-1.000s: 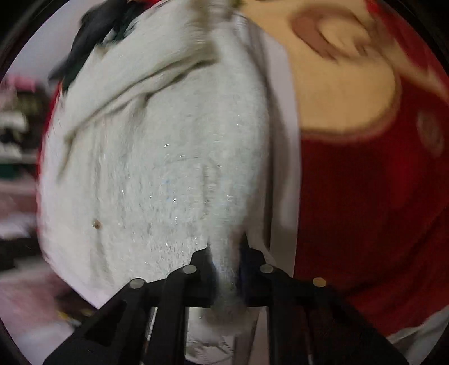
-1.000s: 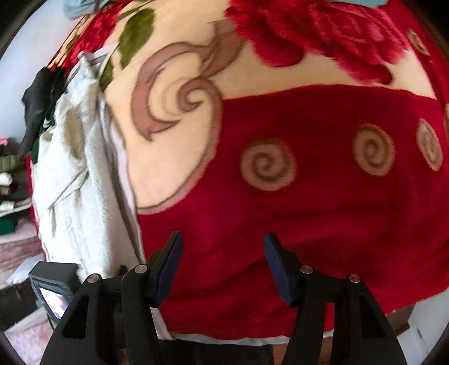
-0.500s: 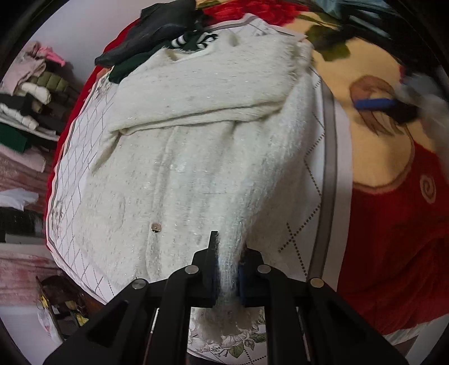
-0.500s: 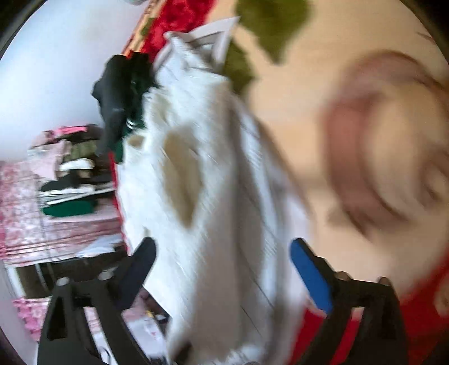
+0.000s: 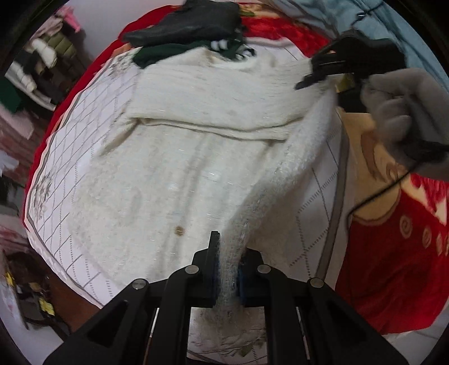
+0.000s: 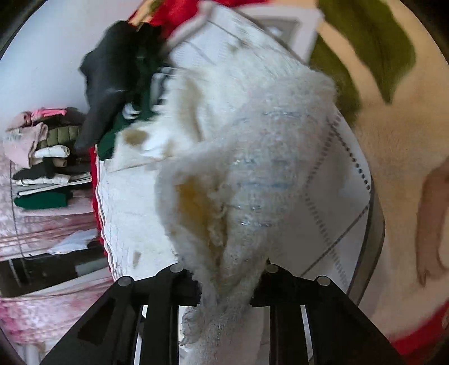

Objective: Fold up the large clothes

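Note:
A fluffy white sweater [image 5: 179, 174] lies spread on a white grid-patterned sheet [image 5: 70, 157], one sleeve folded across its top. My left gripper [image 5: 228, 261] is shut on the sweater's lower right edge, lifting it into a ridge. My right gripper [image 5: 317, 75], held by a grey-gloved hand [image 5: 407, 112], grips the same edge near the shoulder. In the right wrist view, the right gripper [image 6: 227, 283] is shut on a bunch of the sweater [image 6: 238, 174]; its fingertips are hidden by the fabric.
Dark clothes [image 5: 193, 25] are piled at the sheet's far end, also in the right wrist view [image 6: 112, 75]. A red and cream floral blanket [image 5: 393, 252] lies under the sheet. Folded clothes are stacked on a shelf [image 6: 42, 157] at the left.
My right gripper swung left from over the blanket to the sweater and closed on its edge near the shoulder. My left gripper kept its hold and drew back, showing the whole sweater.

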A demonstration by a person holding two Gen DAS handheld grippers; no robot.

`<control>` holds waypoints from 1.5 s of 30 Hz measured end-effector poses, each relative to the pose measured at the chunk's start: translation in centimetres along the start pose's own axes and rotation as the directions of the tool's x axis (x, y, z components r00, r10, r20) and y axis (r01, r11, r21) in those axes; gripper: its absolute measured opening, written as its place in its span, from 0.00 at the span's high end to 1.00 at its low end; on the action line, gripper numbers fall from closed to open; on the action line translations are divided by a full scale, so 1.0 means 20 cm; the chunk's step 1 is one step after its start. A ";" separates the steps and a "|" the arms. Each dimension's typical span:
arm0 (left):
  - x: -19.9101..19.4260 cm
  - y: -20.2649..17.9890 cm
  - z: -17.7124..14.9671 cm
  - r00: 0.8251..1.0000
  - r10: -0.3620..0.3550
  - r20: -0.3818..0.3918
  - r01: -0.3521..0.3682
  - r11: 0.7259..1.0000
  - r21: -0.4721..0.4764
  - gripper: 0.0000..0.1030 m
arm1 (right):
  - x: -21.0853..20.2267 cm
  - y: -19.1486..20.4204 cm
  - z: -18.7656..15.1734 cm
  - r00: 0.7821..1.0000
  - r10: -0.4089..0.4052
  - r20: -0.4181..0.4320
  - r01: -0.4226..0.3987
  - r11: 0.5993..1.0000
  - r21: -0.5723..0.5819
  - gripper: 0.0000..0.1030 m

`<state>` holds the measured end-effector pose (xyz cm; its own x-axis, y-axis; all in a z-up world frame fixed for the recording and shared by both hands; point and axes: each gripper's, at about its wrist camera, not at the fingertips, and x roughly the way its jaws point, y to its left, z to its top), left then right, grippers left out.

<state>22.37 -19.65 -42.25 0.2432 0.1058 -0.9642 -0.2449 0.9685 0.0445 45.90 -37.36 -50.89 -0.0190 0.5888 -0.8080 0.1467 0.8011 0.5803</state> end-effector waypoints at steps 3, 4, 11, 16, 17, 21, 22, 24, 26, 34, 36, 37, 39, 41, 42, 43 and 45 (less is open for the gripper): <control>-0.07 0.20 0.03 0.999 -0.031 0.022 0.032 0.998 -0.048 0.93 | -0.07 0.30 -0.05 0.999 -0.045 0.026 0.046 0.998 -0.034 0.78; -0.10 0.29 0.04 0.999 -0.040 0.030 0.042 0.997 -0.065 0.93 | -0.07 0.43 -0.07 0.997 -0.064 0.033 0.066 0.996 -0.054 0.78; -0.08 0.84 0.11 0.999 -0.041 0.029 0.046 0.982 -0.182 0.92 | 0.24 1.17 -0.13 0.978 -0.205 0.033 0.208 0.967 -0.147 0.78; 0.12 1.26 0.12 0.998 -0.061 -0.018 0.052 0.947 -0.318 0.91 | 0.67 1.51 -0.12 0.956 -0.293 -0.004 0.288 0.941 -0.178 0.78; 0.19 1.33 0.11 0.997 -0.068 -0.032 0.053 0.939 -0.339 0.90 | 0.75 1.53 -0.12 0.950 -0.312 -0.009 0.305 0.935 -0.183 0.78; 0.44 1.57 0.09 0.992 -0.084 -0.094 0.041 0.920 -0.390 0.86 | 1.10 1.63 -0.12 0.911 -0.411 -0.046 0.391 0.892 -0.225 0.71; 0.50 1.63 0.07 0.989 -0.098 -0.106 0.046 0.912 -0.408 0.85 | 1.17 1.64 -0.12 0.906 -0.417 -0.070 0.391 0.889 -0.238 0.68; 0.59 1.72 0.04 0.982 -0.137 -0.126 0.068 0.894 -0.442 0.79 | 1.24 1.68 -0.12 0.919 -0.380 -0.106 0.346 0.906 -0.244 0.38; 0.62 1.79 0.01 0.981 -0.153 -0.122 0.079 0.879 -0.469 0.68 | 1.24 1.72 -0.12 0.949 -0.284 -0.140 0.240 0.933 -0.268 0.27; 0.52 1.96 -0.09 0.989 -0.102 -0.111 0.021 0.826 -0.564 0.21 | 0.65 1.41 -0.07 0.997 -0.055 -0.051 0.040 0.963 -0.266 0.27; 0.49 1.92 -0.07 0.993 -0.072 -0.093 0.010 0.839 -0.544 0.20 | 0.47 1.22 -0.03 0.995 -0.092 0.043 0.099 0.969 -0.228 0.27; 0.49 1.90 -0.06 0.994 -0.064 -0.084 0.010 0.846 -0.533 0.17 | 0.41 1.10 0.00 0.990 -0.116 0.077 0.129 0.973 -0.190 0.26; 0.53 1.81 -0.02 0.995 -0.039 -0.096 -0.014 0.867 -0.498 0.13 | 0.37 0.88 0.09 0.990 -0.115 0.086 0.123 0.988 -0.093 0.26; 0.64 1.76 0.00 0.993 -0.019 -0.120 -0.040 0.882 -0.469 0.13 | 0.41 0.69 0.19 0.996 -0.048 0.076 0.049 0.999 -0.005 0.26; 0.69 1.76 0.03 0.990 -0.008 -0.139 -0.057 0.886 -0.460 0.13 | 0.46 0.61 0.24 0.998 0.000 0.070 -0.002 1.000 0.031 0.26; 0.73 1.76 0.05 0.988 -0.005 -0.151 -0.065 0.889 -0.453 0.13 | 0.52 0.55 0.28 0.997 0.046 0.057 -0.049 0.997 0.053 0.26; 0.80 1.75 0.08 0.987 0.011 -0.159 -0.080 0.896 -0.436 0.13 | 0.63 0.46 0.34 0.991 0.126 0.038 -0.128 0.988 0.081 0.26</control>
<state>19.09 16.35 -55.68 0.0886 0.0791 -0.9929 -0.6482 0.7614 0.0028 53.71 -23.25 -56.51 0.0370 0.6803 -0.7320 0.2273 0.7075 0.6691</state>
